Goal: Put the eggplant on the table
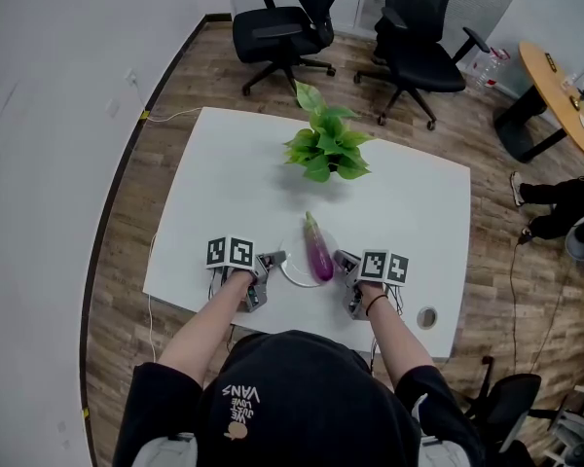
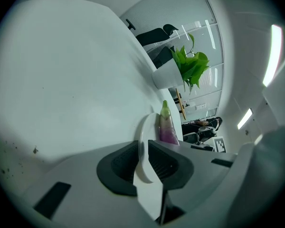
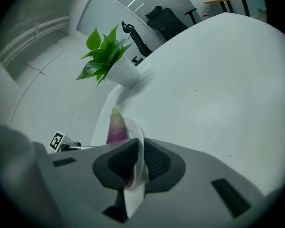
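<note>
The left tool (image 1: 275, 259) and right tool (image 1: 344, 260) each pinch the plate (image 1: 294, 274) rim. The eggplant (image 1: 317, 251) lies on it, with a potted plant (image 1: 326, 144) beyond on the bench (image 1: 409, 212).

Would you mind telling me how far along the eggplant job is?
Done: the left gripper and right gripper are each shut on opposite rims of the plate. In hand: that plate, with the eggplant lying on it. Left: the eggplant is not yet on the table itself.

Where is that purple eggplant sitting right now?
In the head view, the eggplant lies on a white plate near the front edge of the table, between the left gripper and right gripper, which both clamp the plate's rim; the potted plant stands behind it.
</note>
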Demonstrator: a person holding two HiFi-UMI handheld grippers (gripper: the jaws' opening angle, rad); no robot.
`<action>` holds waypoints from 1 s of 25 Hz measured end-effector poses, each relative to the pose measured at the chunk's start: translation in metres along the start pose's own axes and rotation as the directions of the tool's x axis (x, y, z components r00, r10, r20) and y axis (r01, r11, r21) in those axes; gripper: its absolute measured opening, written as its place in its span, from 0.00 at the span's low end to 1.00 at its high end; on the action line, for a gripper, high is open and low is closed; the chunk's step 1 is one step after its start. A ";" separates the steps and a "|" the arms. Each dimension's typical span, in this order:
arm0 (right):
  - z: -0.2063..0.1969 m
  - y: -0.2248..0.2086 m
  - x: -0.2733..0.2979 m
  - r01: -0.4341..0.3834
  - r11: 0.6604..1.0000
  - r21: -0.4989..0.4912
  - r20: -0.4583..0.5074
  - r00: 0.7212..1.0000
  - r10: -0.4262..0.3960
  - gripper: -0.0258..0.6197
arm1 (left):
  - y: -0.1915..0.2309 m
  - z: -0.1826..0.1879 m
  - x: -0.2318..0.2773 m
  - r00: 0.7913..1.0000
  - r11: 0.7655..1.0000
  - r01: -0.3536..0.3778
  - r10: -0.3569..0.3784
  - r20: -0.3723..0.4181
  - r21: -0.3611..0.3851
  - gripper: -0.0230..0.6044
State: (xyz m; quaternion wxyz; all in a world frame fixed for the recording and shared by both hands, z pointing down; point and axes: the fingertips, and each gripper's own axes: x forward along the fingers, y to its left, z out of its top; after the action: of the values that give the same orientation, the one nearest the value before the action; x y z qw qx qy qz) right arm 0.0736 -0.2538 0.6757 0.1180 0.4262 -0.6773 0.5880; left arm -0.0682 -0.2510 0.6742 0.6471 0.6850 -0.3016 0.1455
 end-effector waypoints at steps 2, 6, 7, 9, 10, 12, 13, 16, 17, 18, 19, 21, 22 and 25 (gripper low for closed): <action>0.000 0.001 -0.001 0.004 1.000 -0.004 0.003 1.000 -0.004 0.10 | 0.000 0.000 -0.002 1.000 1.000 0.001 -0.001 0.004 -0.003 0.11; 0.000 0.000 0.000 0.007 1.000 -0.010 0.006 1.000 -0.007 0.10 | 0.001 0.000 -0.002 1.000 1.000 0.004 -0.004 0.009 -0.002 0.11; 0.000 0.000 0.000 0.008 1.000 -0.011 0.006 1.000 -0.008 0.10 | 0.001 0.000 -0.002 1.000 1.000 0.004 -0.004 0.010 -0.003 0.11; 0.000 0.000 -0.001 0.010 1.000 -0.014 0.006 1.000 -0.010 0.10 | 0.001 0.000 -0.002 1.000 1.000 0.004 -0.004 0.011 -0.002 0.11; 0.000 0.000 -0.002 0.012 1.000 -0.017 0.008 1.000 -0.012 0.10 | 0.001 0.000 -0.001 1.000 1.000 0.005 -0.005 0.011 -0.001 0.11; 0.001 -0.001 -0.003 0.019 1.000 -0.023 0.012 1.000 -0.019 0.10 | 0.001 0.000 -0.002 1.000 1.000 0.006 -0.006 0.011 0.001 0.11; 0.001 -0.001 -0.004 0.021 0.999 -0.026 0.012 1.000 -0.021 0.10 | 0.001 0.000 -0.002 1.000 1.000 0.006 -0.006 0.011 0.001 0.11; 0.001 -0.001 -0.006 0.019 0.999 -0.033 0.011 1.000 -0.018 0.10 | 0.000 -0.001 -0.003 1.000 1.000 0.006 -0.006 0.010 0.002 0.11; 0.001 0.000 -0.006 0.018 0.999 -0.034 0.010 1.000 -0.018 0.10 | 0.000 -0.002 -0.003 1.000 1.000 0.006 -0.006 0.010 0.001 0.11; 0.000 0.000 -0.006 0.018 0.999 -0.034 0.008 1.000 -0.018 0.10 | 0.000 -0.002 -0.003 1.000 1.000 0.007 -0.007 0.009 0.001 0.11; 0.000 -0.001 -0.006 0.019 0.999 -0.034 0.007 1.000 -0.018 0.10 | 0.000 -0.002 -0.002 1.000 1.000 0.008 -0.008 0.008 0.001 0.11; -0.002 -0.001 -0.006 0.021 0.999 -0.034 0.006 1.000 -0.021 0.10 | 0.001 -0.002 -0.002 1.000 1.000 0.010 -0.010 0.005 0.001 0.11; -0.002 -0.002 -0.006 0.023 0.999 -0.034 0.007 1.000 -0.022 0.10 | 0.001 -0.003 -0.002 1.000 1.000 0.011 -0.011 0.004 0.002 0.11; 0.000 -0.003 -0.009 0.038 0.997 -0.063 0.017 0.999 -0.037 0.10 | 0.000 -0.003 -0.005 1.000 1.000 0.008 -0.008 0.014 0.018 0.11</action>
State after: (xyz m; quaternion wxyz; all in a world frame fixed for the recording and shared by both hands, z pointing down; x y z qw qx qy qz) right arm 0.0810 -0.2499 0.6716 0.1371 0.4395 -0.6882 0.5607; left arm -0.0719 -0.2473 0.6715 0.6393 0.6929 -0.3021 0.1408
